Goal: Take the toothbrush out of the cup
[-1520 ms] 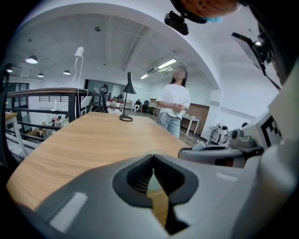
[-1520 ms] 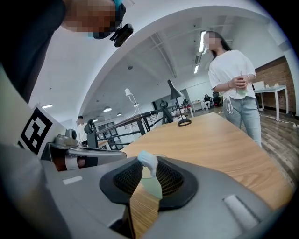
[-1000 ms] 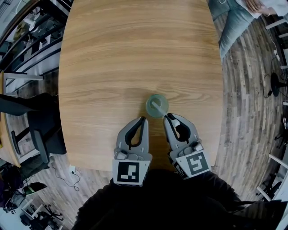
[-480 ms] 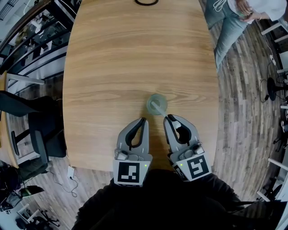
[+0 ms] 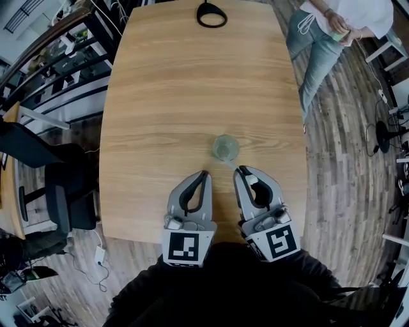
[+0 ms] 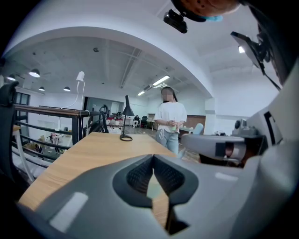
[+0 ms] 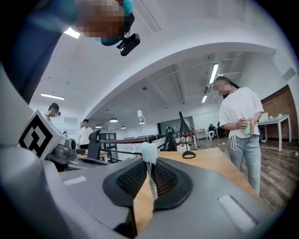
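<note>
A pale green translucent cup (image 5: pixel 225 147) stands on the wooden table (image 5: pixel 192 83) just beyond both grippers. My right gripper (image 5: pixel 239 168) is shut on a white toothbrush (image 5: pixel 231 163), and its jaws are still closing. The brush slants from the fingertips toward the cup's near rim; I cannot tell whether its end is inside. In the right gripper view the toothbrush (image 7: pixel 149 164) stands between the ribbed pads of the right gripper (image 7: pixel 148 161), bristle head above them. My left gripper (image 5: pixel 204 172) hangs shut and empty to the left of the cup. In its own view the left gripper (image 6: pixel 153 158) has its tips together.
A black lamp base (image 5: pixel 211 14) sits at the table's far end. A person (image 5: pixel 335 29) stands beyond the far right corner. Dark office chairs (image 5: pixel 57 185) and a railing line the table's left side. Wood floor lies to the right.
Both grippers have risen above the table. The toothbrush, which stood in the middle of the cup, has come up with the right gripper and now ends at the cup's near rim.
</note>
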A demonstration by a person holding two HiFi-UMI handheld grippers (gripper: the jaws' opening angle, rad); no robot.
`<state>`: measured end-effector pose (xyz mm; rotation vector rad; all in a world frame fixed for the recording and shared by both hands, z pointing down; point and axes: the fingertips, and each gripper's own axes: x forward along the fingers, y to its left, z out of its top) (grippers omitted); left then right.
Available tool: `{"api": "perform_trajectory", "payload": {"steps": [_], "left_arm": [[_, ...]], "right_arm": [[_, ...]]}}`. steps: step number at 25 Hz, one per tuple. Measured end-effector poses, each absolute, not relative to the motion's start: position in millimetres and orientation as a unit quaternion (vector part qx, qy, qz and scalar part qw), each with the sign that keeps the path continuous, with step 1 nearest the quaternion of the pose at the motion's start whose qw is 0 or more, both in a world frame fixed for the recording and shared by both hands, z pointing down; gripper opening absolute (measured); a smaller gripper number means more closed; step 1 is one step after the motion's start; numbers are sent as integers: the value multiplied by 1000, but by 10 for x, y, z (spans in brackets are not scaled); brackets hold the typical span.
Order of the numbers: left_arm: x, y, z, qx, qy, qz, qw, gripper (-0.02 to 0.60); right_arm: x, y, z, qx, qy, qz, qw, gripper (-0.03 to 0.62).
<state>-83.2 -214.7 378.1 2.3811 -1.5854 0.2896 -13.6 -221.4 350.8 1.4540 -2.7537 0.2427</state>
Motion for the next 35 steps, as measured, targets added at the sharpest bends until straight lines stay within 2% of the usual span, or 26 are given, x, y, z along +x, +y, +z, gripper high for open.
{"api": "perform_trajectory", "payload": {"steps": [11, 17, 27, 35], "left_arm": [[-802, -1725, 3399, 847, -519, 74, 87, 8], [-478, -1435, 3304, 851, -515, 73, 72, 8], [112, -627, 3404, 853, -511, 84, 68, 8], [319, -418, 3202, 848, -523, 73, 37, 8]], "right_arm": [[-132, -1687, 3068, 491, -870, 28, -18, 29], [187, -1348, 2988, 494, -869, 18, -30, 29], [760, -537, 3207, 493, -869, 47, -10, 29], [1020, -355, 3065, 484, -874, 32, -34, 26]]}}
